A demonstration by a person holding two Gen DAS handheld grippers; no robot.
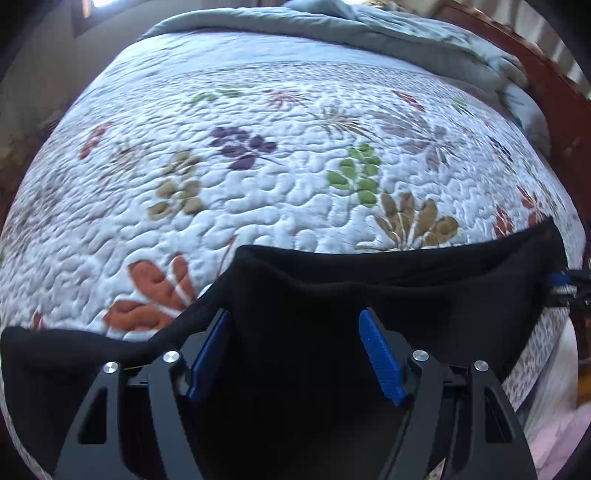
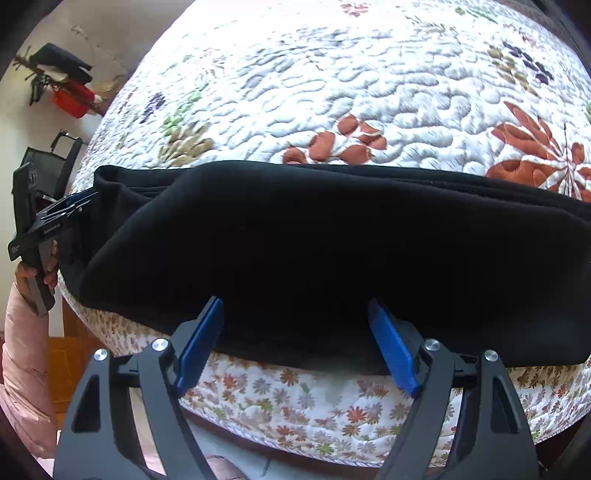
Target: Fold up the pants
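Note:
Black pants [image 2: 332, 251] lie folded in a long band along the near edge of the quilted bed. In the right wrist view my right gripper [image 2: 295, 306] is open, its blue pads [image 2: 199, 343] on either side of the pants' near edge. In the left wrist view the pants [image 1: 369, 295] fill the lower frame and my left gripper [image 1: 293, 317] is open over the dark cloth. The left gripper also shows at the left edge of the right wrist view [image 2: 70, 206], at the end of the pants. The right gripper's blue tip shows in the left wrist view [image 1: 557, 280].
The bed has a white quilt with leaf prints [image 1: 258, 177] and a flowered side panel [image 2: 314, 413]. A grey blanket [image 1: 369, 33] is bunched at the far end by a wooden headboard [image 1: 546, 85]. A coat rack with a red bag [image 2: 70, 96] stands by the wall.

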